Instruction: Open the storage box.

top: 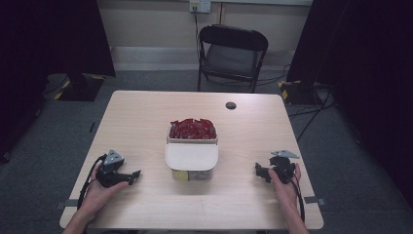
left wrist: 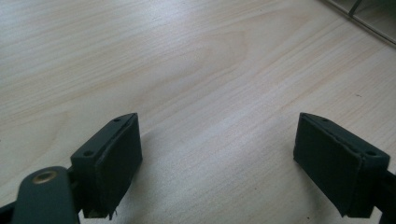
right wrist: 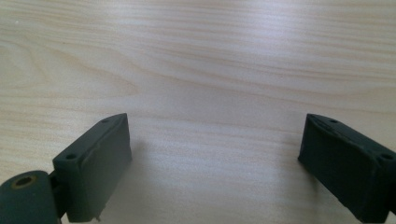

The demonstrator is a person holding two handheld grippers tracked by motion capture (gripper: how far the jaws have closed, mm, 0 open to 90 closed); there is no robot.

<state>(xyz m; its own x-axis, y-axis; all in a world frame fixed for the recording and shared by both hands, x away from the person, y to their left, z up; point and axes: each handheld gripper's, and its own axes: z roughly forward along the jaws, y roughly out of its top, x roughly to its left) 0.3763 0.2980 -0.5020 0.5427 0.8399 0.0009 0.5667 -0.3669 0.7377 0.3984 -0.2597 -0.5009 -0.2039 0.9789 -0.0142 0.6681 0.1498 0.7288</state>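
— Both tongs gaping, yes? Holding anything?
— Nothing. My left gripper (top: 137, 175) and right gripper (top: 257, 171) rest on the table (top: 146, 112), either side of the box (top: 191, 168).
— Box where?
— Mid-table, lid (top: 191, 156) partly on, red packets (top: 193, 128) showing behind. I judge I'm starting; next, reach inward for the lid.
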